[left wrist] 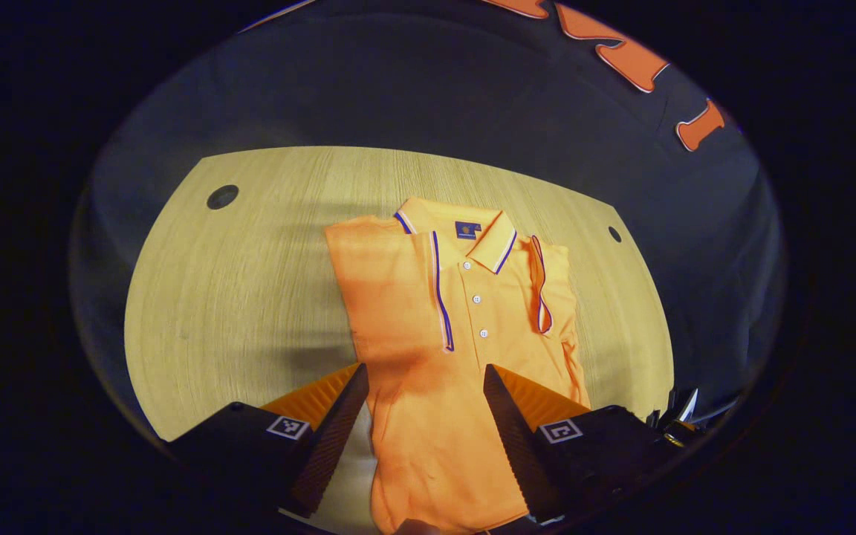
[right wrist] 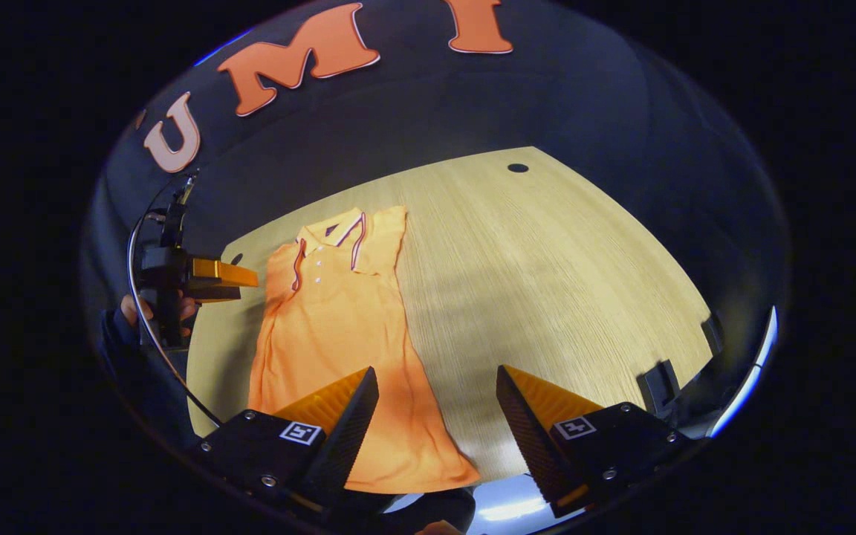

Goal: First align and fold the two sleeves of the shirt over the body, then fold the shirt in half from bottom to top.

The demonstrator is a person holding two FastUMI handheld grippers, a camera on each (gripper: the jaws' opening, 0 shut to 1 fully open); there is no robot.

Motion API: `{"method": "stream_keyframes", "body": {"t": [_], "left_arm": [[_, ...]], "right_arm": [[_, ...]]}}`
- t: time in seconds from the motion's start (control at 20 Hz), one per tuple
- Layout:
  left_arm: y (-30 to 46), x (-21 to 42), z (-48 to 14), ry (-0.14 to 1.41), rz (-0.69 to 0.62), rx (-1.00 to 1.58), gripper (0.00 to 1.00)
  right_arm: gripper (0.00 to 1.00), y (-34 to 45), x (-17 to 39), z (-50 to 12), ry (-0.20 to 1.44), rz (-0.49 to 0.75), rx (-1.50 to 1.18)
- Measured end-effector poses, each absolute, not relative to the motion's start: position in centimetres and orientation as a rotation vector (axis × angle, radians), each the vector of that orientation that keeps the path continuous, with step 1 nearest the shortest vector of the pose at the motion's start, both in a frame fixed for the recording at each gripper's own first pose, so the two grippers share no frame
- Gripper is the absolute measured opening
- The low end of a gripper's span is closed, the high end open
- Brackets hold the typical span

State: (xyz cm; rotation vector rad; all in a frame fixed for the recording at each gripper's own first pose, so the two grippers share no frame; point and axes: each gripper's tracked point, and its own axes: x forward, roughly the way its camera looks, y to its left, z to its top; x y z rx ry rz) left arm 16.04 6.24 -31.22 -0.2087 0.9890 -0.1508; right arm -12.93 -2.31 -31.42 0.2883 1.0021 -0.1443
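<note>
**Preparing the bottom-to-top fold**

Lying flat on the wooden bench [left wrist: 235, 297], the orange shirt [left wrist: 428, 416] is seen with its collar [left wrist: 472, 238] toward the far edge and its hem toward the near edge. Both sleeves appear folded in over the body, so the sleeve step is judged done and the half fold is judged to be in hand, not yet made.

The left gripper [left wrist: 426, 401] is held with its fingers spread apart above the lower body of the shirt; nothing is gripped. The right gripper [right wrist: 435, 405] is likewise held wide apart, empty, over the shirt's hem corner [right wrist: 458, 468] near the bench's near edge. In the right gripper view the left gripper [right wrist: 231, 276] is also seen farther off, raised beside the shirt's shoulder.

For the next move, the two hem corners would probably have to be pinched, then lifted together and carried toward the collar, with the edges kept aligned.
</note>
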Motion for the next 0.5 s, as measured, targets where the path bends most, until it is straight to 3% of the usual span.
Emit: {"method": "stream_keyframes", "body": {"t": [0.5], "left_arm": [[6.3, 5.5, -31.2, 0.973, -0.066, -0.221, 0.96]], "right_arm": [[0.98, -0.4, -15.3, -33.8, 1.067, 0.069, 0.207]]}}
